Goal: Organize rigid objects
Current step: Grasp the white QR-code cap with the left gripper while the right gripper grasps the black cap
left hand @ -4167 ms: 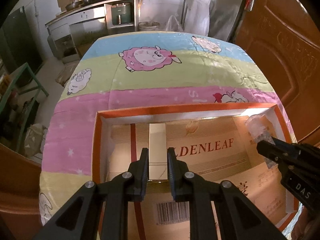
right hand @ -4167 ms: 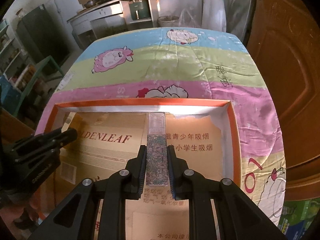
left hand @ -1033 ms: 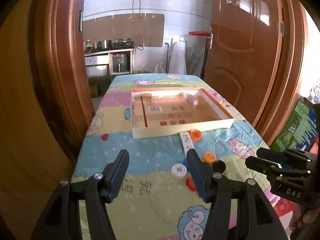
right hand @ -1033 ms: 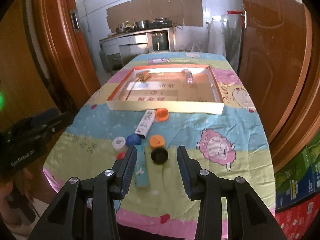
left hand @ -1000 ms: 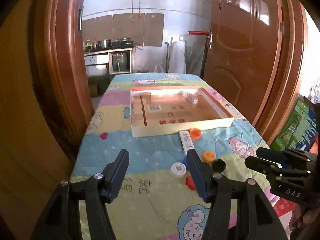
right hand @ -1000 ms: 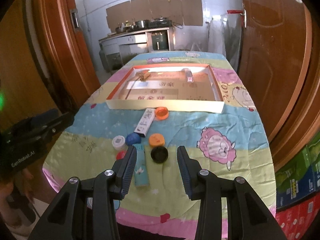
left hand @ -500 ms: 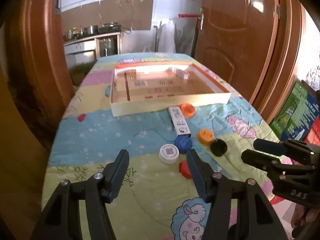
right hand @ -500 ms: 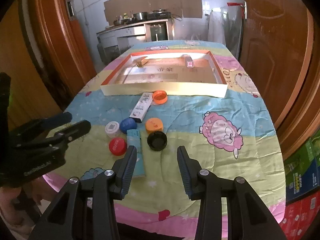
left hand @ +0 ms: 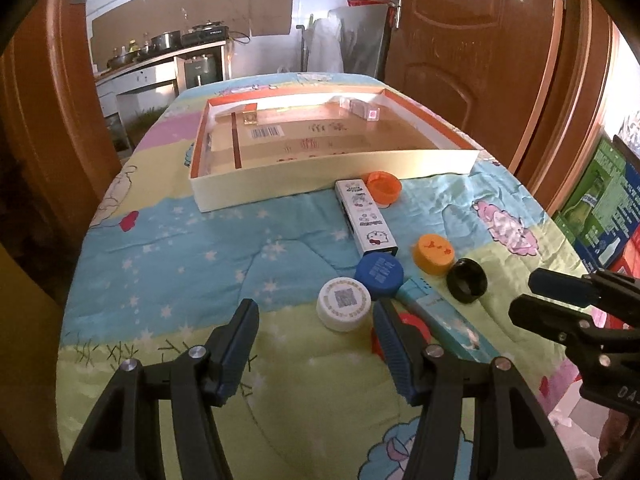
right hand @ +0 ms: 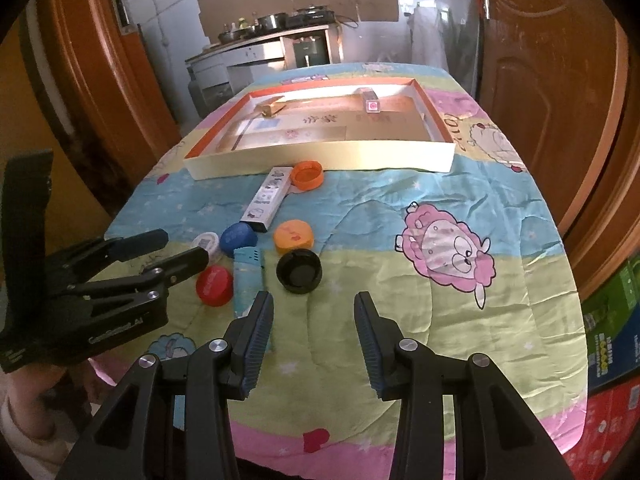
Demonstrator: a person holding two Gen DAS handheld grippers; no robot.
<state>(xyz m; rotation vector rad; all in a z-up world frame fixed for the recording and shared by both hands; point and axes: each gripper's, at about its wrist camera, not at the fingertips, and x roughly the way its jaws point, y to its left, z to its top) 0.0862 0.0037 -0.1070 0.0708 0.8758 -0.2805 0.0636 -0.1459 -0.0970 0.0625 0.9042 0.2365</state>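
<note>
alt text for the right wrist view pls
The open right gripper hovers over a cartoon-print quilt, just short of a black cap among scattered bottle caps and two slim boxes. Behind them lies a shallow tray; the left gripper is at left.

Brown wooden doors stand on both sides of the room, one on the right bearing a metal handle. At the far end a pale wall patched with cardboard sheets rises behind a counter crowded with pots, lit by daylight from above. The table wears a bright striped quilt printed with pink cartoon sheep, and stacked green and red cartons sit on the floor at its right.
</note>
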